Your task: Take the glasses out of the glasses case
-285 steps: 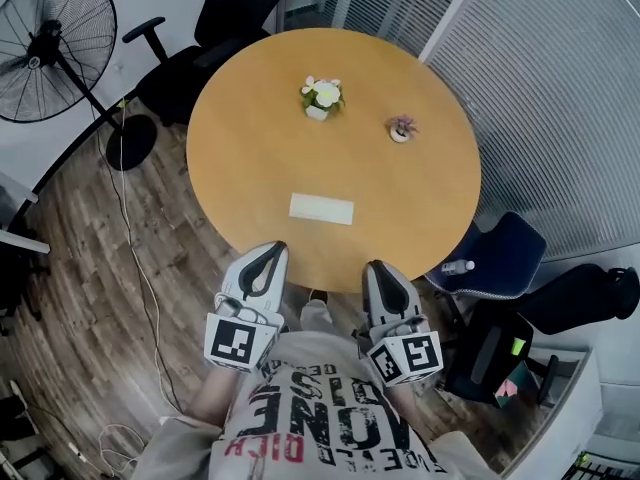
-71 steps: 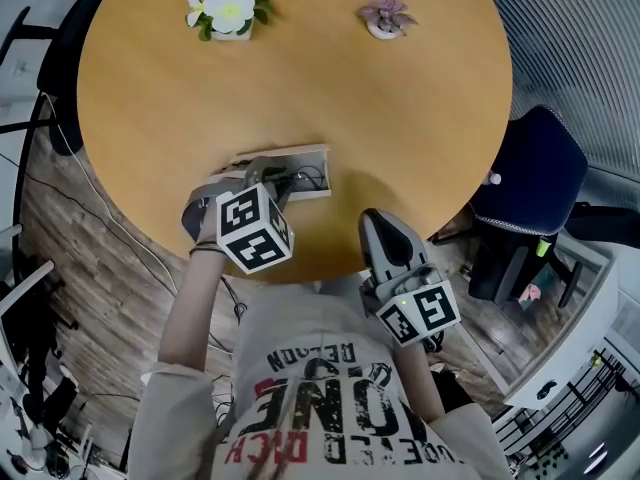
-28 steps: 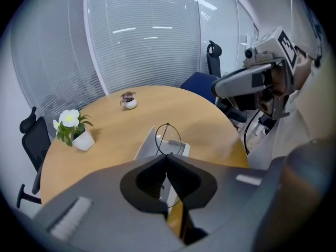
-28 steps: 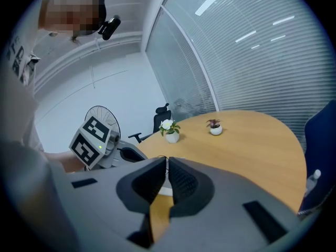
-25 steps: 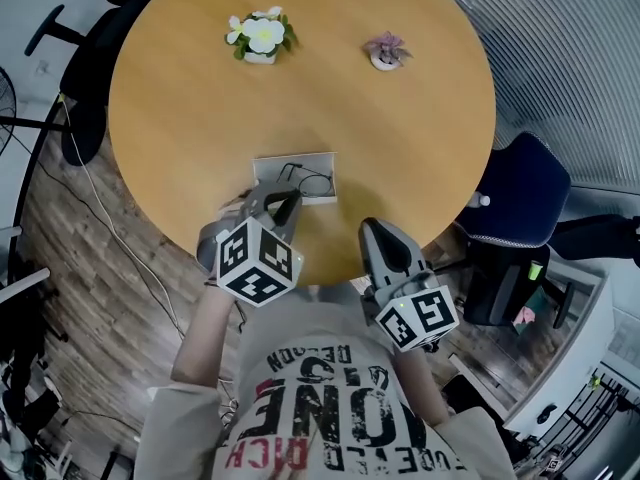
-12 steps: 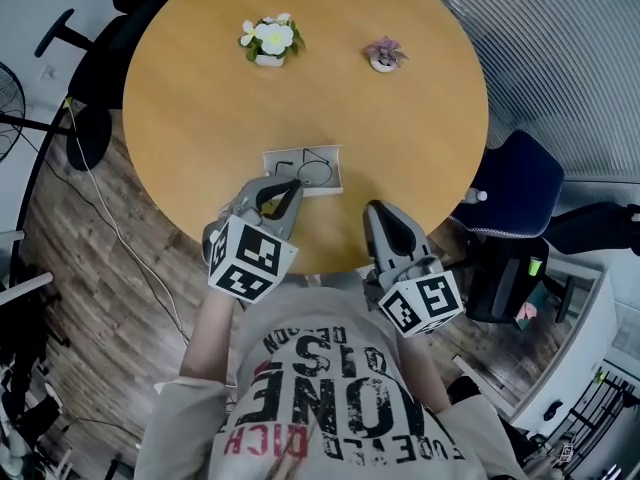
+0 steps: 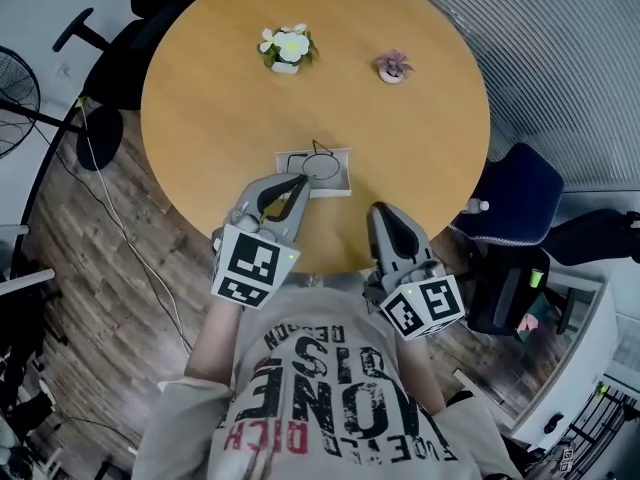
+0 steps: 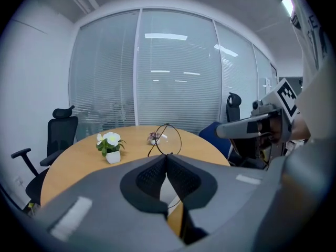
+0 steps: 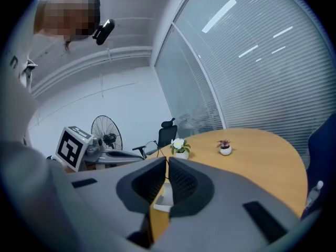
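The white glasses case (image 7: 340,182) lies open on the round wooden table (image 7: 220,108), near its front edge. My left gripper (image 7: 303,179) hovers over the case, shut on a pair of thin black wire glasses (image 7: 322,163). In the left gripper view one round lens rim of the glasses (image 8: 167,139) sticks up from the closed jaws of the left gripper (image 8: 166,156). My right gripper (image 7: 381,209) hangs at the table's front edge, right of the case, shut with nothing in it. In the right gripper view the case (image 9: 163,196) shows below the right gripper (image 9: 167,163).
A white flower in a pot (image 7: 287,48) and a small purple plant (image 7: 393,66) stand at the table's far side. A blue chair (image 7: 510,198) sits at the right, a black office chair (image 7: 130,48) and a fan (image 7: 15,88) at the left.
My left gripper has risen from the case with the glasses in its jaws. The right gripper has lifted a little beside it.
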Action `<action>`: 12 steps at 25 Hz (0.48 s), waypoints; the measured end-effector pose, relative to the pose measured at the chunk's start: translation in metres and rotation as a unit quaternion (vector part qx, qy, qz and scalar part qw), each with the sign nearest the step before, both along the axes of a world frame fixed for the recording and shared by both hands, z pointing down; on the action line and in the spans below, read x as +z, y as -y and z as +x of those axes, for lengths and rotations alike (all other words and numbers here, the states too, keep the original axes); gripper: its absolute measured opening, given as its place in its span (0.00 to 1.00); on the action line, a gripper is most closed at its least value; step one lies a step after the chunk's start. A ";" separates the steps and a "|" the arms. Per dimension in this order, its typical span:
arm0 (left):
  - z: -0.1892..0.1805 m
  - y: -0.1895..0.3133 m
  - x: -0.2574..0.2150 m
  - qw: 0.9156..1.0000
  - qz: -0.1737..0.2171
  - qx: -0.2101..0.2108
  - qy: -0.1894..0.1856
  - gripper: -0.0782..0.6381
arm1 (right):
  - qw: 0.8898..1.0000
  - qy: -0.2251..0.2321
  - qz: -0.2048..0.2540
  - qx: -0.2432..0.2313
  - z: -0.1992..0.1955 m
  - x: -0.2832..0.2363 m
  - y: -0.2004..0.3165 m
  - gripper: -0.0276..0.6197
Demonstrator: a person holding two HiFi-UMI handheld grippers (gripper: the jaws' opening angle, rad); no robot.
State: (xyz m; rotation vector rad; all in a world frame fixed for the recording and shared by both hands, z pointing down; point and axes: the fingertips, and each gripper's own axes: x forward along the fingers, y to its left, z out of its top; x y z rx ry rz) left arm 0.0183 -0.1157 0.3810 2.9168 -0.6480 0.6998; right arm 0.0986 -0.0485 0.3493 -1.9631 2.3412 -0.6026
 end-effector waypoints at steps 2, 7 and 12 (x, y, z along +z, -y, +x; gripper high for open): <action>0.000 -0.001 -0.011 1.000 0.010 -0.009 -0.018 0.13 | 1.000 0.000 0.009 -0.001 0.001 -0.007 -0.002 0.08; -0.002 -0.007 -0.039 0.997 0.039 -0.036 -0.053 0.13 | 0.999 -0.003 0.032 -0.010 0.002 -0.026 -0.009 0.08; -0.007 -0.022 -0.074 0.989 0.068 -0.082 -0.100 0.13 | 0.998 -0.007 0.054 -0.019 0.011 -0.049 -0.027 0.08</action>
